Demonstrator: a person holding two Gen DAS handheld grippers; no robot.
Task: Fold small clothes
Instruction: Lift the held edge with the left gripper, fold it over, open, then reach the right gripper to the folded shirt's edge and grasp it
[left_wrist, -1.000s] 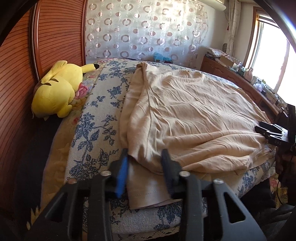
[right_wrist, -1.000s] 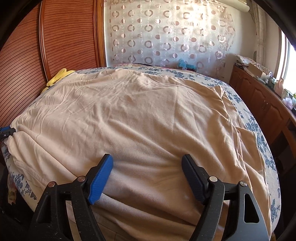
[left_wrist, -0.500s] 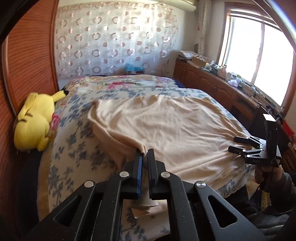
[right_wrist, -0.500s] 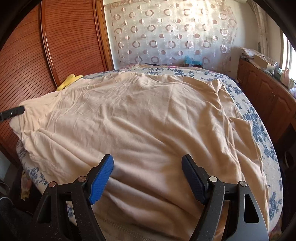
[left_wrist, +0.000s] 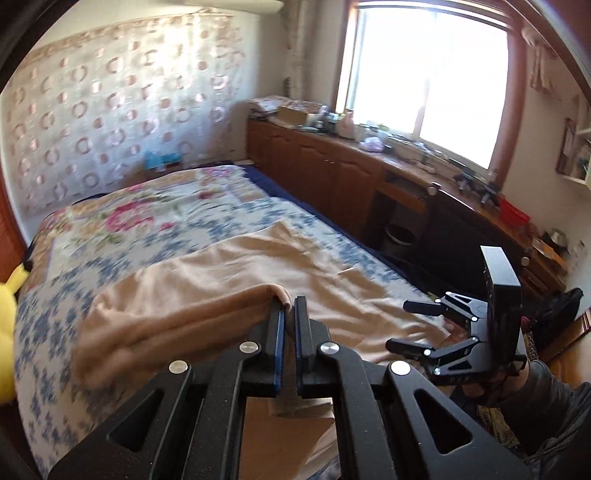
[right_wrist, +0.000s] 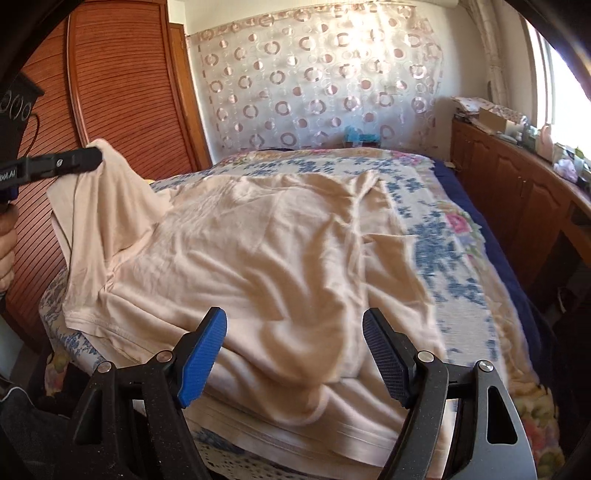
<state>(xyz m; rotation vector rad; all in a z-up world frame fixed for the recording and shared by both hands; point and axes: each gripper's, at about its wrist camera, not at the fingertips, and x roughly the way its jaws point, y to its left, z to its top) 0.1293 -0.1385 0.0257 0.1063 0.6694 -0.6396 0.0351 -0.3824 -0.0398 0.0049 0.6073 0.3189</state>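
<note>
A beige garment (right_wrist: 280, 251) lies spread over the bed (right_wrist: 436, 236). My left gripper (left_wrist: 289, 306) is shut on one edge of it and holds that edge lifted above the bed; in the right wrist view the same gripper (right_wrist: 94, 157) shows at the far left with the cloth hanging from its tips. In the left wrist view the raised fold of the garment (left_wrist: 177, 314) trails off to the left. My right gripper (right_wrist: 295, 332) stands open over the near part of the garment, nothing pinched between its blue pads (right_wrist: 205, 350). It also appears at the right as the right gripper (left_wrist: 402, 325).
A floral bedspread (left_wrist: 147, 221) covers the bed. A yellow plush toy (left_wrist: 7, 317) lies at the left edge. Wooden cabinets (left_wrist: 332, 173) with clutter run under the window on the right. A wooden slatted panel (right_wrist: 122, 92) rises on the left, a patterned curtain (right_wrist: 314, 81) behind.
My left gripper closed on the garment's edge, then rose and swung right, lifting the cloth off the bed. The right gripper shifted a little and stayed open.
</note>
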